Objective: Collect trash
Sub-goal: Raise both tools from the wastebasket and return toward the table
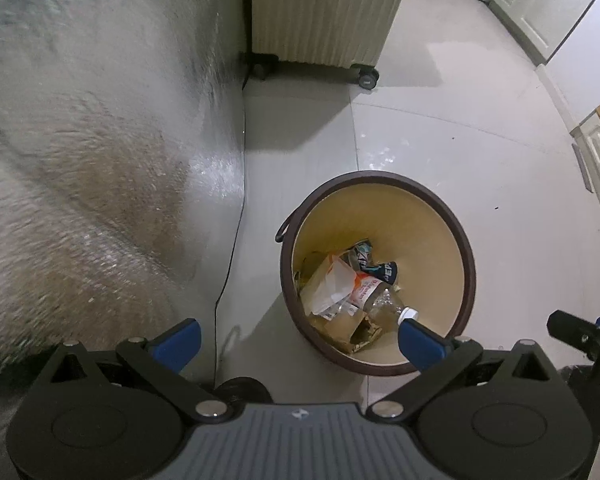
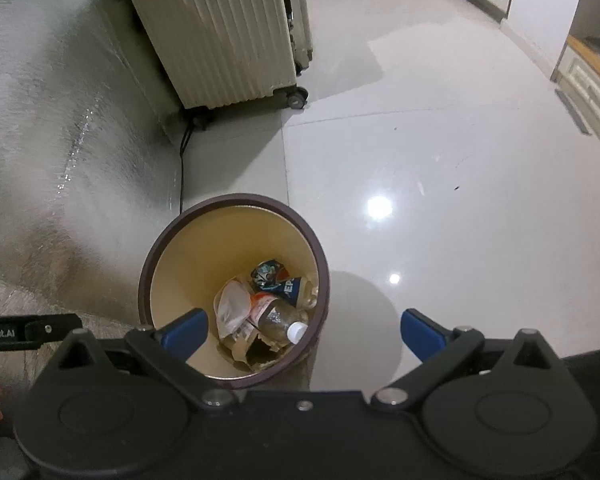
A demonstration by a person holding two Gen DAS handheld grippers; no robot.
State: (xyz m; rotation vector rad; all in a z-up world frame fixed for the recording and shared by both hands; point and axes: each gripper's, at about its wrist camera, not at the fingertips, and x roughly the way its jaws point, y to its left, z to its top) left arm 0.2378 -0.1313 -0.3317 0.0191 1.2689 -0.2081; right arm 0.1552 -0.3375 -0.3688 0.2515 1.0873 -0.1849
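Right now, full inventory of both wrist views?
trash bin: 1, brown rim, cream inside, on floor by wall
plastic bottle: 1, clear, white cap, in bin
crushed can: 1, blue, in bin
plastic wrapper: 1, white, in bin
cardboard scraps: torn, brown, bin bottom
suitcase: 1, cream, ribbed, wheeled, against wall
cable: 1, black, along wall
left gripper: open, empty
right gripper: open, empty, above bin

Glossy floor tiles (image 2: 440, 200); clear plastic bottle (image 2: 278, 318); torn cardboard (image 1: 360, 330).
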